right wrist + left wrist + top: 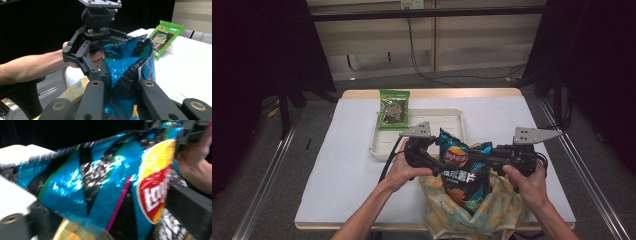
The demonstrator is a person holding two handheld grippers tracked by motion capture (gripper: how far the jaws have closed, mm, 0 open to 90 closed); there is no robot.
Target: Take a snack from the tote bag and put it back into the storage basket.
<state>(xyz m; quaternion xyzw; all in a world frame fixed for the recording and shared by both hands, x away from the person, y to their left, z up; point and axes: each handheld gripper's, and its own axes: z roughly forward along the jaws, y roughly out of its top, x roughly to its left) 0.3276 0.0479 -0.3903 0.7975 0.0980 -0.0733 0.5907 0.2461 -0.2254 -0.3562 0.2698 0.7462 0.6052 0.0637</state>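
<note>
Standing at the desk [337, 165] front edge, a yellow cloth bag [504, 210] holds the blue chip bag [460, 172] upright in its mouth. White tray [452, 120] lies just behind the chip bag; green packet [394, 108] leans on the tray's far-left rim. Right tongs [125, 97] clamp the chip bag's top. Left tongs [432, 159] are spread wide at its left side, not pressing.
</note>
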